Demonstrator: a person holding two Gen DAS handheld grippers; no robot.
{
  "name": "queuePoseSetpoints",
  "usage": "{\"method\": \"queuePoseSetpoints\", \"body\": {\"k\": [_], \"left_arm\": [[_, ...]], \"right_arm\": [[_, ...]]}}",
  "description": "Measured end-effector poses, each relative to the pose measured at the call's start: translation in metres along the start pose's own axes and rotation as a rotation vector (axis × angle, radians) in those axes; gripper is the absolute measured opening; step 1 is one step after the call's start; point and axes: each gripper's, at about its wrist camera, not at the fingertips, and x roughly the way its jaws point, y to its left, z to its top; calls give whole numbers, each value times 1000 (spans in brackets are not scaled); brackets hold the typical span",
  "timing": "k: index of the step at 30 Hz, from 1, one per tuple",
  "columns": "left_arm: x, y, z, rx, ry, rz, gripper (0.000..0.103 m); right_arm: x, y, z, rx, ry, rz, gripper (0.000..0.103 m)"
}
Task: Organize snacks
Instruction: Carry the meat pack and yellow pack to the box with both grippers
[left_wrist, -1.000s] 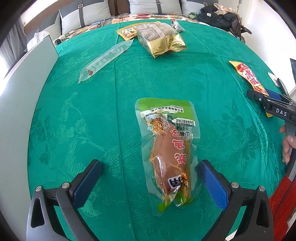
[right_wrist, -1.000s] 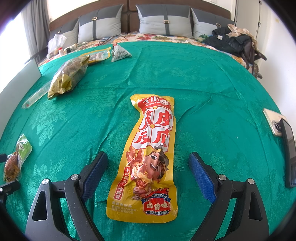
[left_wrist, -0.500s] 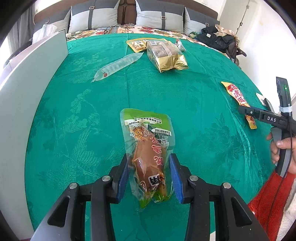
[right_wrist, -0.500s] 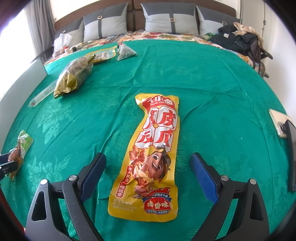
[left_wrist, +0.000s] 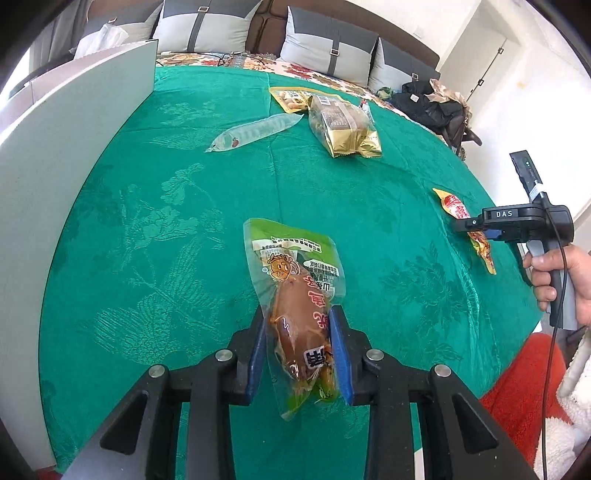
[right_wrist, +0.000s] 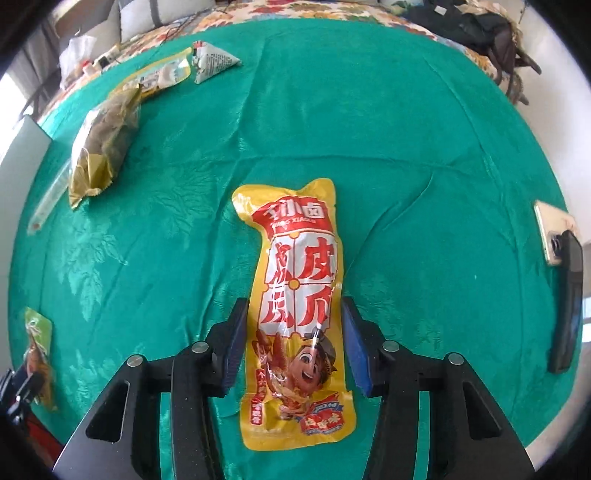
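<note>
A clear pack with a green top and a brown chicken leg inside (left_wrist: 291, 258) lies on the green cloth (left_wrist: 166, 221). My left gripper (left_wrist: 297, 312) is closing, and its blue pads press both sides of the pack's lower half. The same pack shows at the far left of the right wrist view (right_wrist: 37, 343). A long yellow and red snack pack (right_wrist: 299, 258) lies lengthwise between the fingers of my right gripper (right_wrist: 294, 302). Its jaws are closing, with the pads just outside the pack's edges. In the left wrist view a hand holds that gripper (left_wrist: 463, 225) over the yellow pack (left_wrist: 456, 206).
Farther back lie a gold bag (left_wrist: 343, 125), a long clear tube pack (left_wrist: 255, 133), a yellow pouch (left_wrist: 290, 98) and a white triangular pack (right_wrist: 212, 61). A white panel (left_wrist: 74, 147) stands along the left edge. Two phones (right_wrist: 554, 236) lie at the right edge.
Both grippers' jaws have come in from wide open. The left pads now squeeze the chicken leg pack; the right fingers have narrowed to the yellow pack's edges and tilted further down.
</note>
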Motion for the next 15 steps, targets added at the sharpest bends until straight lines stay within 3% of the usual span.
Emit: {"method": "queuePoseSetpoints", "body": {"k": [8, 10, 13, 15], "left_arm": [[-11, -1, 8, -20, -49, -45, 29], [-13, 2, 9, -38, -52, -54, 29], [-19, 8, 10, -71, -66, -62, 29], [-29, 13, 11, -101, -87, -78, 29]], "right_arm": [[-48, -24, -16, 186, -80, 282, 50], [-51, -16, -22, 163, -84, 270, 50], [-47, 4, -30, 53, -101, 162, 50], [-43, 14, -35, 18, -97, 160, 50]]}}
